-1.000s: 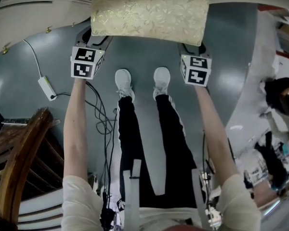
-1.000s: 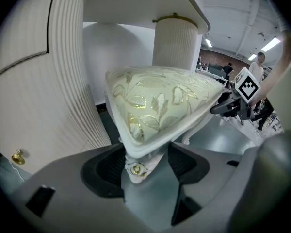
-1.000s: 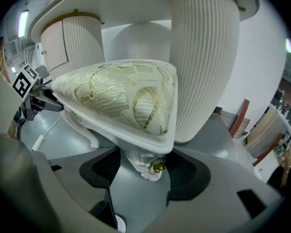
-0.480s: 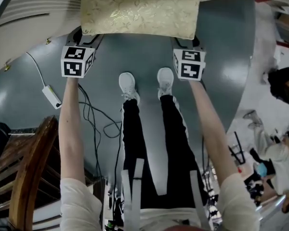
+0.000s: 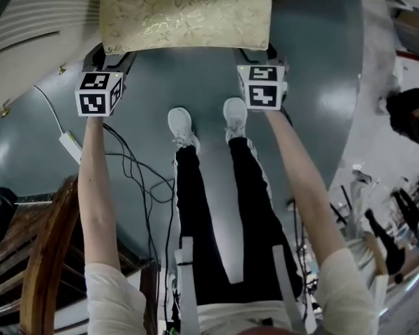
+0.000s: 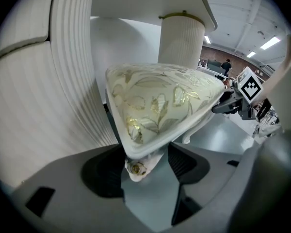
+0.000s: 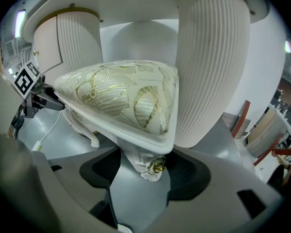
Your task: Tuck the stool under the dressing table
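The stool, a gold-patterned cushion on a white carved frame, sits at the top of the head view, between the white fluted pedestals of the dressing table. My left gripper is shut on the stool's near left corner. My right gripper is shut on the near right corner. In both gripper views the carved corner leg sits between the jaws. The table's fluted pedestal stands close to the stool's left, and another pedestal to its right. The tabletop hides the cushion's far edge.
My white shoes stand on the grey floor just behind the stool. A white power adapter and loose cables lie at the left. A wooden chair is at the bottom left. People are at the far right.
Both grippers and the stool have moved forward and slightly left, so the cushion lies further under the dressing table. My feet have followed.
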The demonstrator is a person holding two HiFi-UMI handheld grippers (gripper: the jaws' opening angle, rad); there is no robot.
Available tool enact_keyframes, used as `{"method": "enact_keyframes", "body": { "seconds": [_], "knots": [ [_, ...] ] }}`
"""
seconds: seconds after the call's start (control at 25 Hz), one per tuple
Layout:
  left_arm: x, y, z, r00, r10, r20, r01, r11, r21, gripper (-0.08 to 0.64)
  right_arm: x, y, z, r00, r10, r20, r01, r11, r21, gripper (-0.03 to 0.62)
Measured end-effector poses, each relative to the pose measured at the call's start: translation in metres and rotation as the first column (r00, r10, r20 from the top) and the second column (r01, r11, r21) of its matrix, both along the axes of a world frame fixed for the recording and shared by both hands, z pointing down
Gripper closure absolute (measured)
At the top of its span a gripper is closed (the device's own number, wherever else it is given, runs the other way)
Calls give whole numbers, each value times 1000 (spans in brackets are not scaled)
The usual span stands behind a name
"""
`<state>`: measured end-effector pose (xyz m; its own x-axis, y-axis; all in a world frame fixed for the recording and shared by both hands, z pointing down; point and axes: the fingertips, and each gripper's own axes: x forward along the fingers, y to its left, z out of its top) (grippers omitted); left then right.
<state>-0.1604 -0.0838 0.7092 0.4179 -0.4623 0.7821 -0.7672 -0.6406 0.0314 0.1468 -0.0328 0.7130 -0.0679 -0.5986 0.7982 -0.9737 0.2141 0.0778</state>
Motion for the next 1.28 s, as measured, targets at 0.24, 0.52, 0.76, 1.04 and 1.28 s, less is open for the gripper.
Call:
{"method": "enact_keyframes", "body": {
  "seconds": [0.24,0.52,0.76,1.04,1.28],
  "knots": [
    [-8,-8,1,1000,-24,-7,24,1000,1,278,-8,-11,0,1000,-1,0,1,1000,-25,299],
    [-28,-17,-3,998,-62,-7,62,998,-10,278,-25,-27,-4,998,-65,5,65,998,-9,307],
    [-18,-17,-2,993,-114,-22,114,993,9,278,-14,-39,-3,994,-108,-10,108,994,-10,307],
    [4,-25,-5,986,-162,-46,163,986,30,278,9,-73,-10,985,-172,-36,171,985,-13,307],
    [-9,-40,-7,993,-117,-22,118,993,6,278,-4,-80,-12,988,-151,-37,152,988,11,307]
  ]
}}
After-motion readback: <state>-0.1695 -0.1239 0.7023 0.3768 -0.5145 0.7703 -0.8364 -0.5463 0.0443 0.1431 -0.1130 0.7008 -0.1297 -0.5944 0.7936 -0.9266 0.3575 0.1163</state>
